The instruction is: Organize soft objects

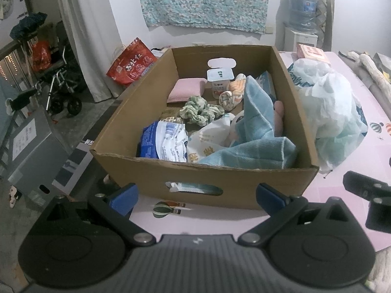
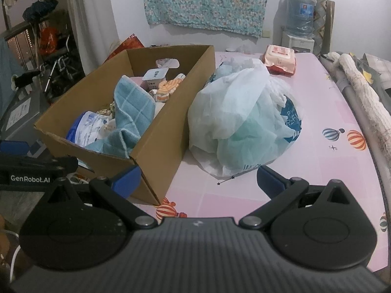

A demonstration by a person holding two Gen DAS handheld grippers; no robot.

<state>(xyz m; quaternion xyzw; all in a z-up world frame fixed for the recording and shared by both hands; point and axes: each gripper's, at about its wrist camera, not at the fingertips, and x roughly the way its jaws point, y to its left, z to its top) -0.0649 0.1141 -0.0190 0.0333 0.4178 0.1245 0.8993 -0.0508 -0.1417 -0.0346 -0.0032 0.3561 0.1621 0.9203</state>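
A brown cardboard box stands on the pink table. Inside lie a blue towel, a green scrunchie, a pink sponge, an orange striped roll, a yogurt cup and a blue-white wrapper. A crumpled white-green plastic bag lies right of the box. My left gripper is open in front of the box's near wall. My right gripper is open, near the box's corner and the bag. Both hold nothing.
A pack of wet wipes sits at the table's far side. A rolled mat lies along the right edge. Left of the table, on the floor, are a grey box, a red bag and a folded wheelchair.
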